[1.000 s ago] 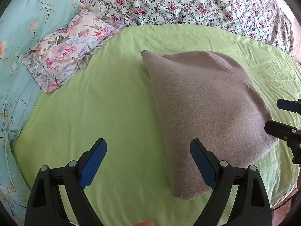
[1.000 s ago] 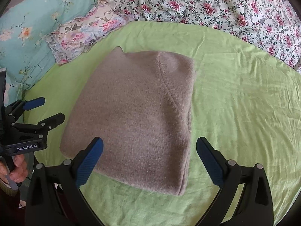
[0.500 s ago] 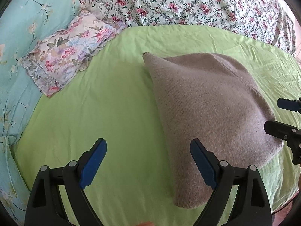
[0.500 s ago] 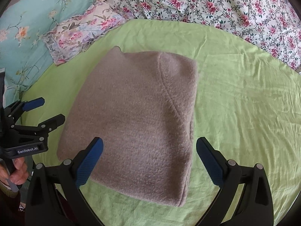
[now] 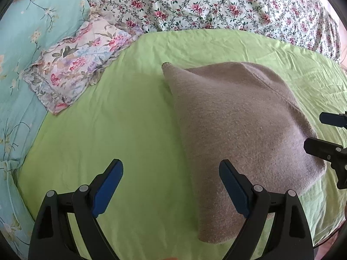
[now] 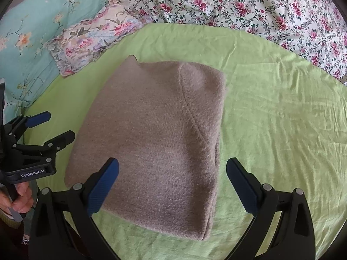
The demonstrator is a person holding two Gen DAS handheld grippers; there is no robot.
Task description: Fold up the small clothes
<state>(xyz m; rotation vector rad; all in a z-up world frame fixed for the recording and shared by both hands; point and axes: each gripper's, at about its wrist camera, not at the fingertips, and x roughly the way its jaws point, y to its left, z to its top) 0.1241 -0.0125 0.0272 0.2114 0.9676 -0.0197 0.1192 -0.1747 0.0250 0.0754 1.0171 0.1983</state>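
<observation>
A grey-brown knitted garment (image 5: 238,130) lies folded into a flat rectangle on the green sheet (image 5: 121,117); it also shows in the right wrist view (image 6: 156,143). My left gripper (image 5: 171,186) is open and empty, held above the sheet at the garment's left edge. My right gripper (image 6: 172,184) is open and empty, above the garment's near edge. Each gripper shows in the other's view, the right one (image 5: 325,134) at the garment's right side, the left one (image 6: 49,127) at its left side.
A floral pillow (image 5: 76,65) lies at the far left of the sheet, beside a turquoise flowered cover (image 5: 19,43). A white quilt with pink roses (image 5: 216,4) runs along the back. The sheet's near edge drops off at the bottom.
Both views have shifted slightly; the garment sits a little lower and nearer in frame. Both grippers stay open and the garment has not moved on the sheet.
</observation>
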